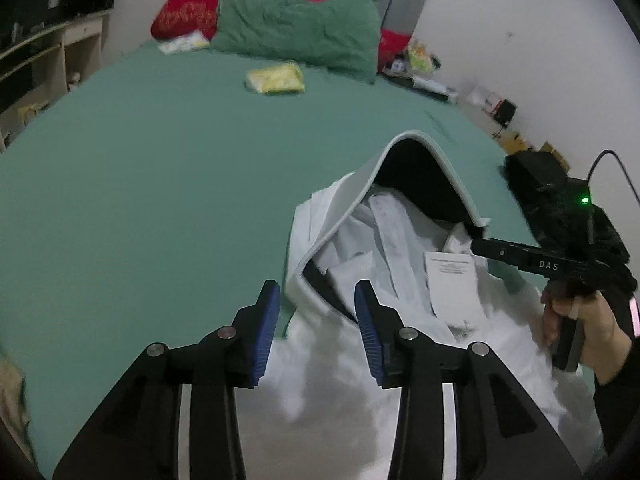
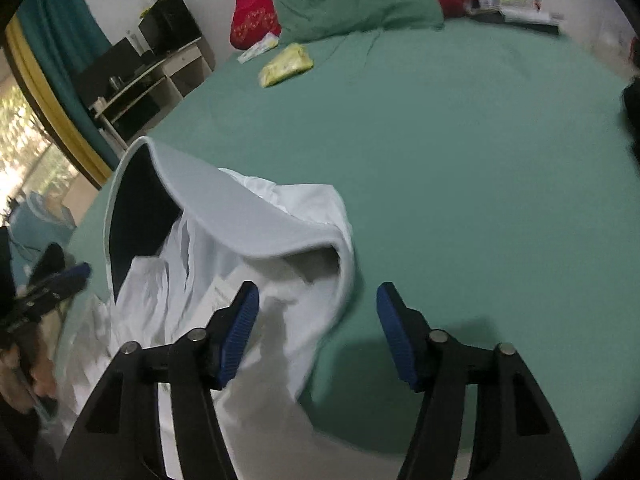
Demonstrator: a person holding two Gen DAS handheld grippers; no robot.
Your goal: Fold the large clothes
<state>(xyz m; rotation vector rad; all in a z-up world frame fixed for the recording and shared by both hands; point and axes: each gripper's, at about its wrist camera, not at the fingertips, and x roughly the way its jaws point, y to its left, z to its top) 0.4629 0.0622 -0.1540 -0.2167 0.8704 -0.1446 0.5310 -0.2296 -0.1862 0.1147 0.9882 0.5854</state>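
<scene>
The left gripper [image 1: 316, 312] stood about half open with nothing between its blue pads, low in the frame over the near edge of a white garment [image 1: 400, 280]. The right gripper [image 2: 318, 320] was likewise parted and empty, one pad over the garment [image 2: 240, 240] and the other over bare sheet. The garment lay crumpled on the green bed [image 1: 140, 180], collar raised, with a green pillow [image 1: 300, 32] and a yellow packet [image 1: 276, 78] well apart at the top of the frame.
</scene>
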